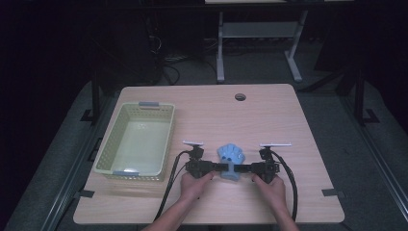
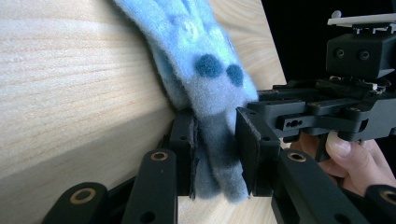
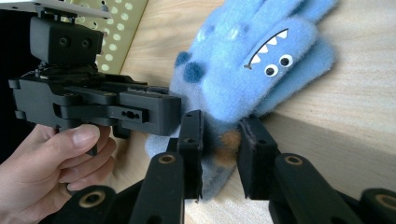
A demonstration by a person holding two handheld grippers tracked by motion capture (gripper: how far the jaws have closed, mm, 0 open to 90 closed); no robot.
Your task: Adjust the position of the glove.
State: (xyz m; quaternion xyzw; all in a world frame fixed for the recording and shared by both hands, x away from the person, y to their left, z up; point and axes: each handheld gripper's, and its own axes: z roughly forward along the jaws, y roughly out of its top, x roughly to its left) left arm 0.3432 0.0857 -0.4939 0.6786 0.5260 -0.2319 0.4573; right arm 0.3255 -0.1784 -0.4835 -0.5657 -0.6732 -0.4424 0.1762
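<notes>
A blue plush glove (image 1: 230,155) with a toothed mouth and googly eyes lies on the wooden table (image 1: 250,120), fingers pointing away from me. My left gripper (image 1: 222,168) reaches in from the left and my right gripper (image 1: 243,168) from the right, meeting at the glove's cuff. In the left gripper view the glove (image 2: 201,60) has its grey-blue cuff pinched between the left gripper (image 2: 217,154) pads. In the right gripper view the right gripper (image 3: 219,154) pads press on the cuff of the glove (image 3: 261,51) from both sides. A hand holds each gripper.
A pale yellow perforated basket (image 1: 144,107) stands at the table's left and looks empty; its wall (image 3: 121,28) shows in the right gripper view. A round cable hole (image 1: 240,96) sits near the far edge. Cables trail from both grippers toward the near edge.
</notes>
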